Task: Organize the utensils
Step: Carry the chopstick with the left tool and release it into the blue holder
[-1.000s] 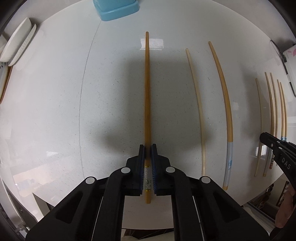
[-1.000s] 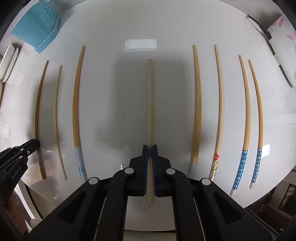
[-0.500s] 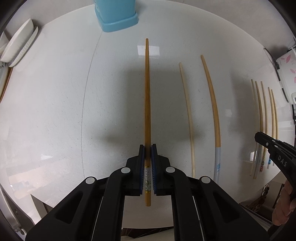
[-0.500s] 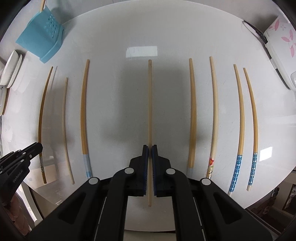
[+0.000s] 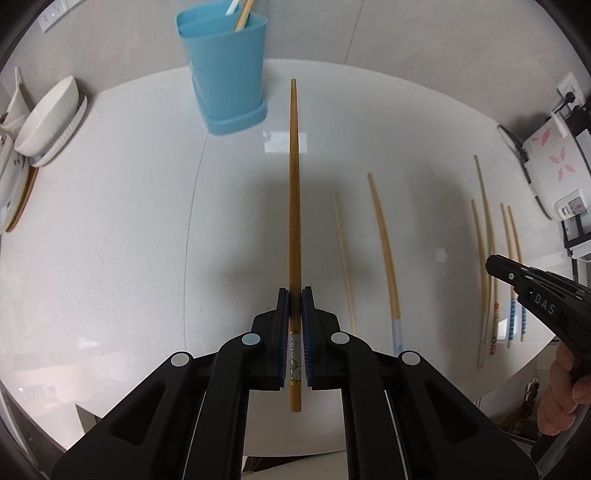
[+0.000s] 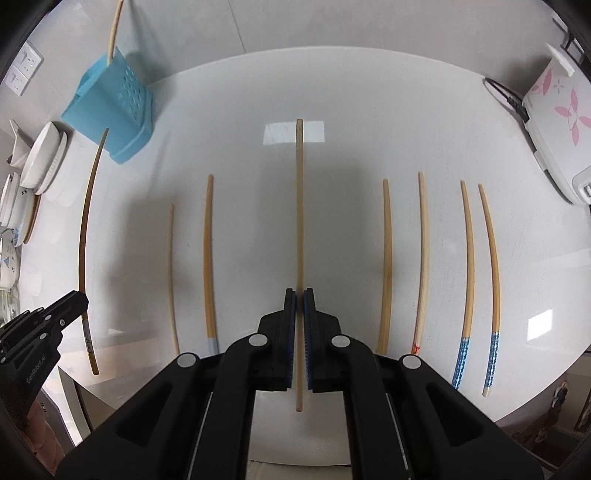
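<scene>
The left gripper (image 5: 294, 325) clamps a dark bamboo chopstick (image 5: 293, 206), its tip aimed at the blue utensil holder (image 5: 227, 74) at 11 o'clock, seemingly for dropping in. The right gripper (image 6: 299, 332) pinches a pale chopstick (image 6: 299, 221).

We look forward along each claw, high over the white desk (image 5: 110, 240); both views share the blue holder (image 5: 225, 66) at upper left.

Glossy white table (image 5: 110, 240), tiled wall (image 6: 332, 26)
</scene>
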A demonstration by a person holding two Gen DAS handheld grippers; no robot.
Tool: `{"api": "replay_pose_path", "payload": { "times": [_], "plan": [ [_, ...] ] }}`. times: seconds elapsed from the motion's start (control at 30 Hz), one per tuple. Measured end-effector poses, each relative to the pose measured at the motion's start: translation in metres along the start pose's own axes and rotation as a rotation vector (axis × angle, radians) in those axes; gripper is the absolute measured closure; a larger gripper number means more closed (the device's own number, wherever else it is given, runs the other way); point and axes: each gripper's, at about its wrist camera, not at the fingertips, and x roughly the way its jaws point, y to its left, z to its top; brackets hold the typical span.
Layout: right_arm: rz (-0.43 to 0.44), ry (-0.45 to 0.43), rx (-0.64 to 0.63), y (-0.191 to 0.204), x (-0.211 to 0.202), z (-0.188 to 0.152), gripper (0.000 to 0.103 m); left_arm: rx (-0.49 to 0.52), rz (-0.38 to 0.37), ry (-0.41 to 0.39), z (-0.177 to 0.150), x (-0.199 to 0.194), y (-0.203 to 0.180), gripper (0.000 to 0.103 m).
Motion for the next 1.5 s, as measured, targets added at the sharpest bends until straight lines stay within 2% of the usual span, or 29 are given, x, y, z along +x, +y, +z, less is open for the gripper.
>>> {"api": "replay_pose_path", "payload": {
  "times": [0.3, 0.47, 0.83, 1.13, 1.27, 1.5],
  "plan": [
    [0.044, -0.13, -0.03, 0.004, -0.037, 0.011, 0.099, -0.002, -0.038, -0.147, 0.024, -0.031, -0.011, 0.097],
    [0.064, -0.185, -0.051, 0.013, -0.048, 0.021, 0.099, -0.008, -0.036, -0.203, 0.033, -0.041, -0.011, 0.097],
    [0.112, -0.268, -0.083, 0.034, -0.063, 0.048, 0.099, -0.046, -0.047, -0.317, 0.066, -0.057, 0.005, 0.097],
    [0.143, -0.335, -0.132, 0.058, -0.069, 0.079, 0.099, -0.069, -0.037, -0.377, 0.098, -0.055, 0.022, 0.097],
    [0.151, -0.337, -0.155, 0.069, -0.069, 0.094, 0.099, -0.088, -0.05, -0.403, 0.113, -0.053, 0.031, 0.097],
    [0.174, -0.354, -0.186, 0.088, -0.067, 0.118, 0.099, -0.112, -0.054, -0.521, 0.137, -0.062, 0.044, 0.097]
  ]
}}
